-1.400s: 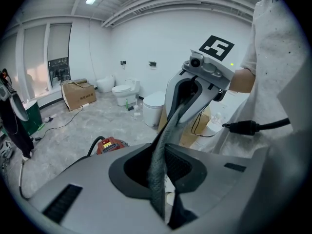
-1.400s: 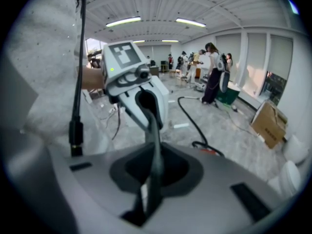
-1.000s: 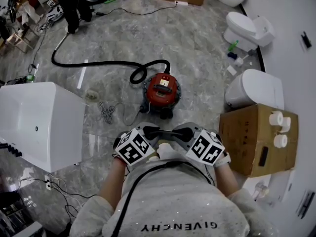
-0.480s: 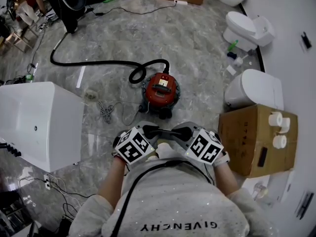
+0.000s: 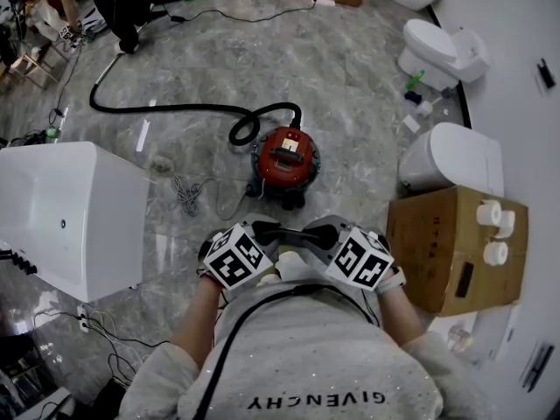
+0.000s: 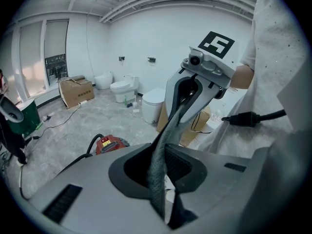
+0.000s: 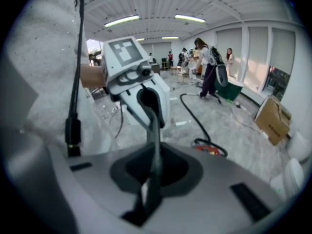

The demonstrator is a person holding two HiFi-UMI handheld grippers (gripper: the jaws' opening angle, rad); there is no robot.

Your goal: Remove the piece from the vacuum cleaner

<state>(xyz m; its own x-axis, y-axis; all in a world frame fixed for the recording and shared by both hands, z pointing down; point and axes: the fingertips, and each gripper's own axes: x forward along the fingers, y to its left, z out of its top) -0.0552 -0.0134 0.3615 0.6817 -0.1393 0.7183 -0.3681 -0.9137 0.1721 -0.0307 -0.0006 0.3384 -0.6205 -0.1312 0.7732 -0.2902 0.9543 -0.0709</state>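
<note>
Head view, looking steeply down: red canister vacuum cleaner [image 5: 286, 157] upright on the grey marble floor [image 5: 350, 86], well ahead of both grippers and touched by neither. Black hose [image 5: 175, 108] plugged in at its far left side, curling once beside the canister and trailing off toward the upper left. Loose grey cord [image 5: 188, 198] in a heap just left of the canister.

Left gripper [image 5: 273, 232] and right gripper [image 5: 313, 232] held close in front of the chest, tips pointing at each other and almost meeting. Seen in the left gripper view and the right gripper view: each pair of jaws pressed together, clenched on nothing.

Off to the right, cardboard box [image 5: 446, 243] with three paper rolls [image 5: 488, 210] on top; white toilet [image 5: 437, 51] beyond it. At the left edge, large white box-shaped unit [image 5: 70, 217].
</note>
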